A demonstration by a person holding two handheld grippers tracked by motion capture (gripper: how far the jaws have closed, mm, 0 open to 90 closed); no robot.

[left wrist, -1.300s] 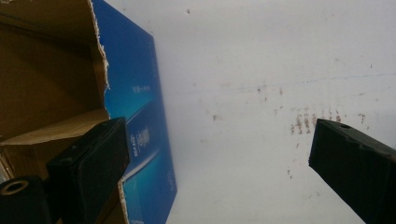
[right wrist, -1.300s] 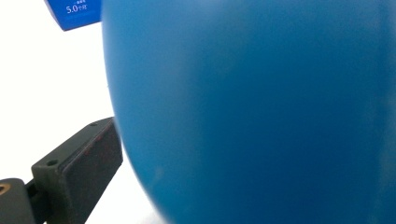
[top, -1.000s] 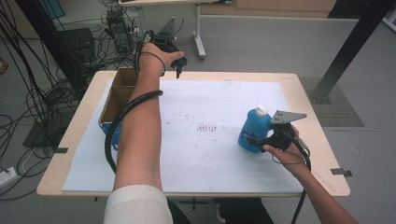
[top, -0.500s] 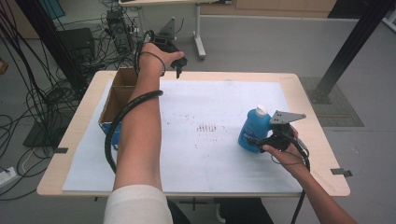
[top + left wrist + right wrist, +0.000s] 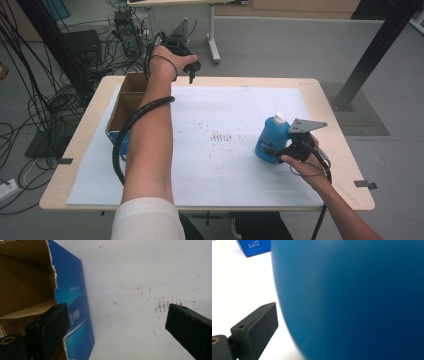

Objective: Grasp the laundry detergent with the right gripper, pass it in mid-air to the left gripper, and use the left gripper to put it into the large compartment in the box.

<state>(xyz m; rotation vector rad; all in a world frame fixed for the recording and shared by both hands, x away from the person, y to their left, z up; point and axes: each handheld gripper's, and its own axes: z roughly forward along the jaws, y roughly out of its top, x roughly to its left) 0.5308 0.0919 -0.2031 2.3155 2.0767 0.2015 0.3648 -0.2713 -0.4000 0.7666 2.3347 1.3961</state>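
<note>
The blue bottle (image 5: 270,138) is standing on the worktop's (image 5: 210,165) right side, the right gripper (image 5: 292,148) pressing close, its jaws' grip impossible to tell. It's looking heavy and slick; grasping the narrower neck seems wiser. The left gripper (image 5: 189,65) is hanging wide open beside the cardboard box (image 5: 126,102).

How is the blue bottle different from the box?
The bottle is rounded, capped in white and stands near the right tool; the box is square-cornered, open on top, brown cardboard inside, at the table's left. The bottle looks smaller than the box. Both have blue outsides.
</note>
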